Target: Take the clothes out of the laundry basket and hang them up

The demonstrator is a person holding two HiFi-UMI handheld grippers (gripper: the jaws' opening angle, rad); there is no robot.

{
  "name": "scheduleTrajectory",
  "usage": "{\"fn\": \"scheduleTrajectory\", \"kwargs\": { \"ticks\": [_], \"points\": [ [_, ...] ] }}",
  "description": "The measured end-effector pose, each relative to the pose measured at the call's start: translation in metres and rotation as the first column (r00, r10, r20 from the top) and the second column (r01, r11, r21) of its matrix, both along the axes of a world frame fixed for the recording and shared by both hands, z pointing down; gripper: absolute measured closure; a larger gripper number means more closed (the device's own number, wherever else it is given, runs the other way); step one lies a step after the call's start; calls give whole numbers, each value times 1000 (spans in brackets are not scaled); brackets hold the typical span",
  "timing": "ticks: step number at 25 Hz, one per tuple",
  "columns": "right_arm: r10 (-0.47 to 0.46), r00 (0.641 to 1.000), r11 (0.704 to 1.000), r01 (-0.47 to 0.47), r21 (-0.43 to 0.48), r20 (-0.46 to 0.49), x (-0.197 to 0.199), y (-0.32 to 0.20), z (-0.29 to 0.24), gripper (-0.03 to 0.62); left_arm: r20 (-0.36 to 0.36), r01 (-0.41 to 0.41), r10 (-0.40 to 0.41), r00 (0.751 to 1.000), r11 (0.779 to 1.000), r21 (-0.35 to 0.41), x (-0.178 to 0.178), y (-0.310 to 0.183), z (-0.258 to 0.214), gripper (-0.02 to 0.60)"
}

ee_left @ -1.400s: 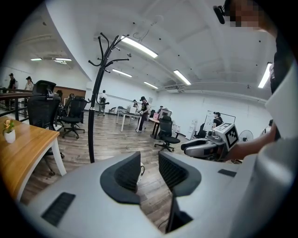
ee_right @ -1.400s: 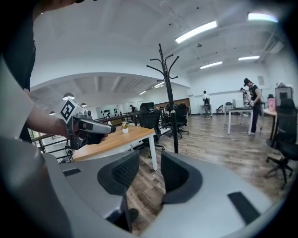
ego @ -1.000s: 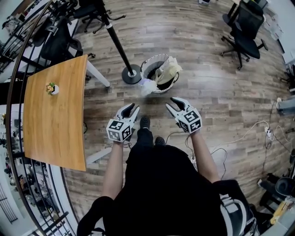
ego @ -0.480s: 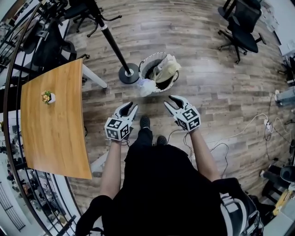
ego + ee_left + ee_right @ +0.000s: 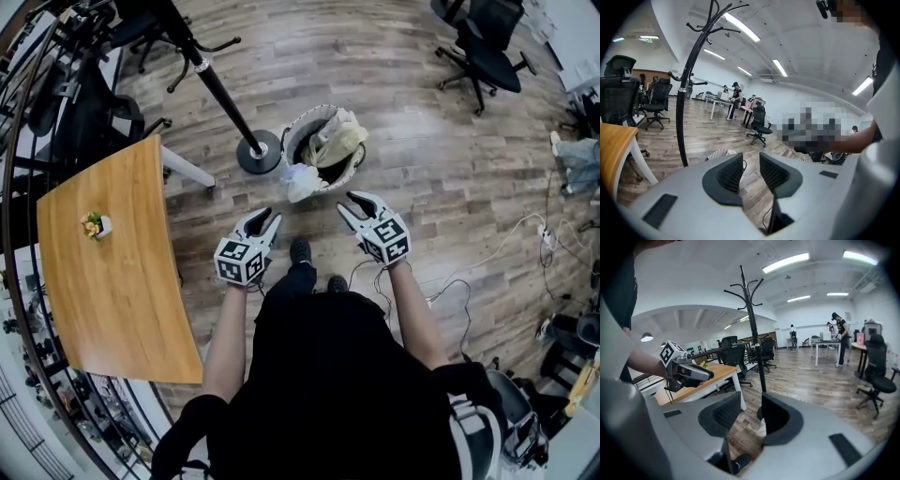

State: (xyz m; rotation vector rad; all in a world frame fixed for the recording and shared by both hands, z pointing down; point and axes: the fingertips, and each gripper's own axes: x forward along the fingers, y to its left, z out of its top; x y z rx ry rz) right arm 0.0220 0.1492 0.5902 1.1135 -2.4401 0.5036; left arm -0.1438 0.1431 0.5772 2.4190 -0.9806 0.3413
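Observation:
A round wicker laundry basket [image 5: 292,141] stands on the wood floor ahead of me. Cream clothes [image 5: 337,139] fill it, and a pale garment [image 5: 302,180] hangs over its near rim. My left gripper [image 5: 265,217] is held short of the basket on its left, open and empty. To the right of it my right gripper [image 5: 348,201] is also open with nothing in it. In the left gripper view the basket [image 5: 718,153] shows just past the open gripper [image 5: 751,161]. In the right gripper view the pale garment [image 5: 762,427] peeks between the open gripper [image 5: 751,409] pads.
A black coat stand [image 5: 217,94] rises from a round base [image 5: 258,153] just left of the basket. A wooden table [image 5: 112,281] with a small potted plant [image 5: 97,226] runs along my left. Office chairs [image 5: 483,52] stand further back, and cables [image 5: 506,272] lie on the floor at right.
I have stepped forward: the table has slid back along my left, and both grippers have come on with me toward the basket. Their jaws look the same.

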Motion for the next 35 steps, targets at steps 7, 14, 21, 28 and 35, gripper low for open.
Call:
{"fn": "scheduleTrajectory", "kwargs": {
  "ticks": [7, 14, 21, 28, 35],
  "points": [
    [57, 998, 998, -58, -18, -8, -7, -21, 11, 445, 16, -64, 64, 998, 998, -2, -5, -31, 10, 465],
    [115, 993, 992, -115, -45, -10, -14, -26, 22, 447, 22, -131, 132, 991, 991, -18, -6, -50, 21, 465],
    [114, 993, 990, -116, -84, -27, -13, -25, 38, 451, 21, -121, 122, 992, 992, -37, -15, -57, 26, 465],
    [69, 997, 990, -73, -120, -31, -11, -35, 62, 456, 49, -106, 110, 993, 992, -67, -20, -57, 43, 465],
    [31, 999, 984, -35, -176, -25, -10, -39, 94, 457, 110, -103, 118, 987, 986, -132, -22, -47, 77, 465]
  ]
}}
